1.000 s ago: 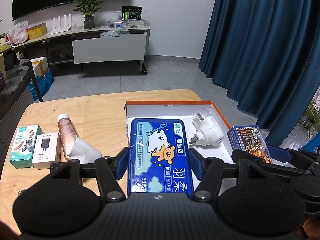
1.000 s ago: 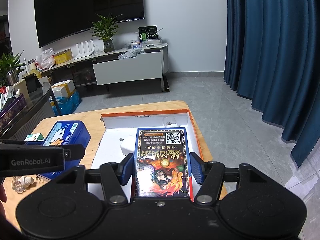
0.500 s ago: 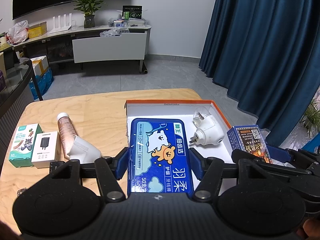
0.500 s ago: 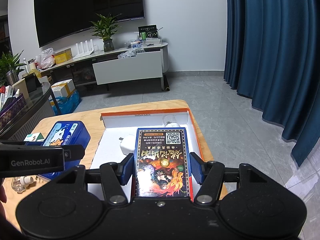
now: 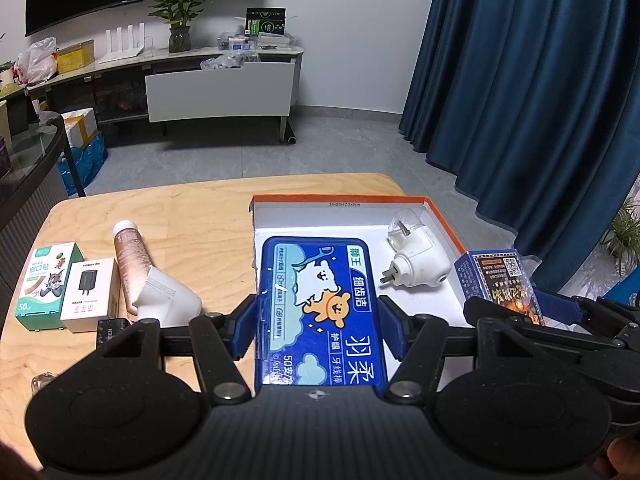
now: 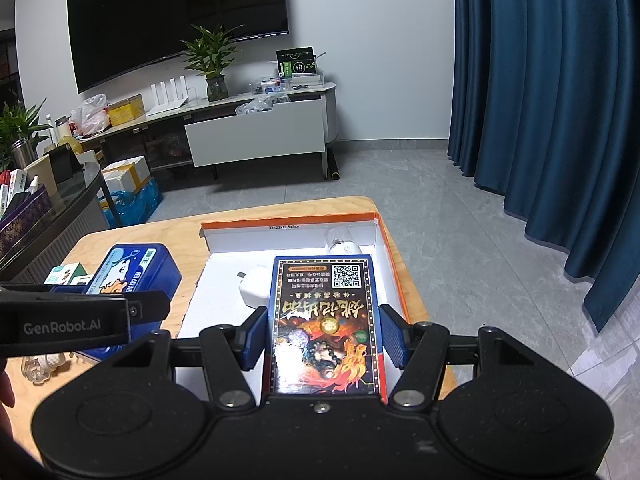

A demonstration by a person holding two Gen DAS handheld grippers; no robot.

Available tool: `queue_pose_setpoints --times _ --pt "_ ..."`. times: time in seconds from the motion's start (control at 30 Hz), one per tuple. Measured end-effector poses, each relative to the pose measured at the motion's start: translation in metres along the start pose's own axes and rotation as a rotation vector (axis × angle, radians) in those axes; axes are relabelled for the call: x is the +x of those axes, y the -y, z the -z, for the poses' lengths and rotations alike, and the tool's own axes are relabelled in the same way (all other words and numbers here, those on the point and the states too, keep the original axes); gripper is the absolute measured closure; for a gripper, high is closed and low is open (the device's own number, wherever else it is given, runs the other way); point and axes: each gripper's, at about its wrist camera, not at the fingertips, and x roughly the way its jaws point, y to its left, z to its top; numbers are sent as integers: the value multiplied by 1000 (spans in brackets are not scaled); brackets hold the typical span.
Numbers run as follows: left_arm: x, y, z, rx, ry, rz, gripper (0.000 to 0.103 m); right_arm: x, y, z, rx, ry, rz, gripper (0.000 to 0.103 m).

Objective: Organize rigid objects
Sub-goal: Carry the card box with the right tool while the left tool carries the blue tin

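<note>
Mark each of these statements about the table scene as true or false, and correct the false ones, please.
1. The left tool is shut on the blue floss-pick box. True.
2. The right tool is empty. False: it grips the dark card box.
3. The white plug adapter lies inside the orange-edged tray. True.
4. The pink tube lies in the tray. False: it lies on the wooden table, left of the tray.
5. The white charger box sits beside the green box. True.

Boxes hiding the tray floor

The blue floss box [image 5: 320, 312] is covering the orange-rimmed tray [image 5: 340, 200]; the card box [image 6: 326, 320] is masking the white plug [image 6: 254, 286].
</note>
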Motion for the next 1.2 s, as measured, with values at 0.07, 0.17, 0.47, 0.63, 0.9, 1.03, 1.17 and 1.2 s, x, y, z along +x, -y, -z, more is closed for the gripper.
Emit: queue_pose_setpoints --times 0.07,0.17,0.47,0.63,0.9,1.03,1.17,1.2 --pt "1 -1 0 -1 -3 1 39 1 0 1 -2 -2 0 33" --pt "2 -1 0 -3 -6 1 39 3 0 5 -3 -6 -1 33" --pt "6 -2 1 -8 -15 0 39 7 -1 10 -3 -14 -5 33" --pt "9 -2 2 -11 -22 0 39 9 -2 14 -6 -22 -4 33" --pt "15 -1 4 -9 -36 8 39 17 0 18 -9 -56 -4 32" --pt "21 0 4 -2 -45 14 39 25 1 14 -21 -75 -1 32" --pt "27 0 5 4 -54 14 39 35 2 12 -33 -97 9 32" --pt "29 -1 5 4 -58 14 39 38 4 11 -36 -102 9 32"
